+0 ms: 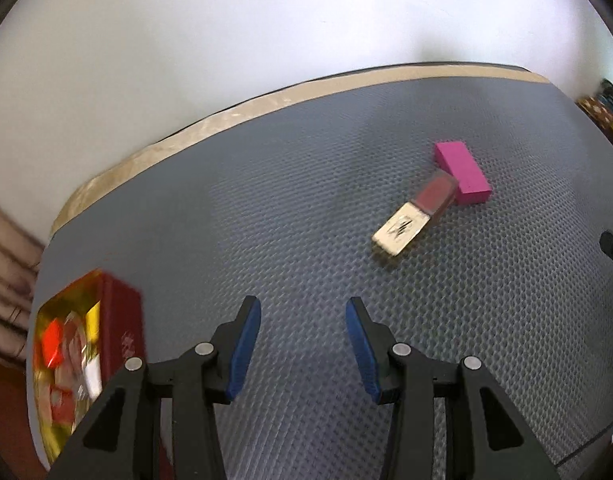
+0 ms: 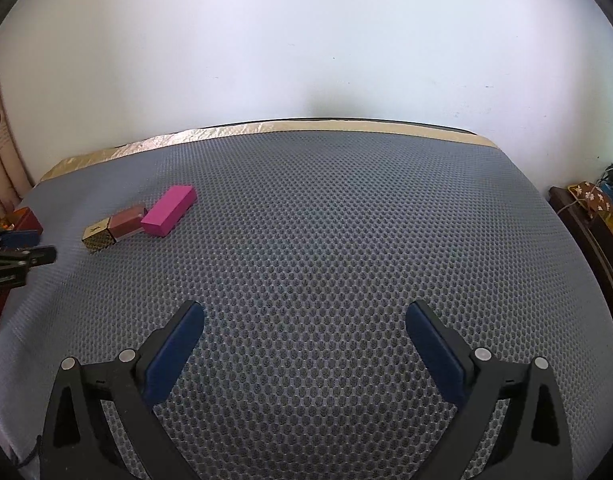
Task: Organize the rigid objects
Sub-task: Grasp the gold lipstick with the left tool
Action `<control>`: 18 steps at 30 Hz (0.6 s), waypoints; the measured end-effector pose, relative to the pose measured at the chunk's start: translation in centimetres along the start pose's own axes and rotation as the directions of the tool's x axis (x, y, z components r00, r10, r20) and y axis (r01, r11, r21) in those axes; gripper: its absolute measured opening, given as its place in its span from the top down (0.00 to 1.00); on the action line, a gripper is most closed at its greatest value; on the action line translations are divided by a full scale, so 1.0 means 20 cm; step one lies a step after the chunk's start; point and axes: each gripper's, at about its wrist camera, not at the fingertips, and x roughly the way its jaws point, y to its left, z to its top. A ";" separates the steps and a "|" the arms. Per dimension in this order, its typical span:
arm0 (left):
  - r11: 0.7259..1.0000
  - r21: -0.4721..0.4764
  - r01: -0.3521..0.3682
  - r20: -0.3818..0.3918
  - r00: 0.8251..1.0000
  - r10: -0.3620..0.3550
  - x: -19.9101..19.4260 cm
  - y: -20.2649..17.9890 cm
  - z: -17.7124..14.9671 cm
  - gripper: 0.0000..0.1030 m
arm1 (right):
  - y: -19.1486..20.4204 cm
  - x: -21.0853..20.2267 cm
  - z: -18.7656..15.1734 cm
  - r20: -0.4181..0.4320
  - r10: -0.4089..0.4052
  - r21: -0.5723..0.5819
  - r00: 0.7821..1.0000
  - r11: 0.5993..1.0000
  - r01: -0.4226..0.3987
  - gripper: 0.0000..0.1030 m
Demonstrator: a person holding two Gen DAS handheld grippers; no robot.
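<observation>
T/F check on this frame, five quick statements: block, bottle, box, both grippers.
1. The pink block touches the gold-capped bottle. True.
2. The left gripper holds the bottle. False: nothing is between its pads.
3. The bottle stands upright. False: it lies on its side on the grey mat.
4. The red box is at the mat's left edge in the left wrist view. True.
5. The right gripper is shut on the block. False: its jaws are opening, wide apart over bare mat.
</observation>
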 end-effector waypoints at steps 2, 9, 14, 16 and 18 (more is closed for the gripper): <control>0.999 0.040 0.024 0.010 1.000 -0.024 0.03 -0.03 0.05 0.56 | 0.00 0.00 0.00 0.001 0.004 0.001 1.000 1.000 -0.004 0.03; 0.989 0.092 0.116 0.035 0.992 -0.119 0.12 -0.03 0.23 0.56 | 0.00 0.00 0.00 0.005 0.016 0.003 1.000 1.000 -0.016 0.02; 0.960 0.153 0.235 0.008 0.971 -0.239 0.17 -0.04 0.32 0.56 | 0.00 -0.01 0.00 0.004 0.026 0.004 1.000 1.000 -0.026 0.02; 0.943 0.197 0.268 -0.007 0.962 -0.272 0.18 -0.08 0.32 0.56 | 0.00 0.00 0.00 0.003 0.028 0.003 1.000 1.000 -0.028 0.02; 0.926 0.262 0.272 -0.029 0.961 -0.274 0.19 -0.11 0.30 0.56 | 0.00 0.00 0.00 0.002 0.029 0.003 1.000 1.000 -0.029 0.02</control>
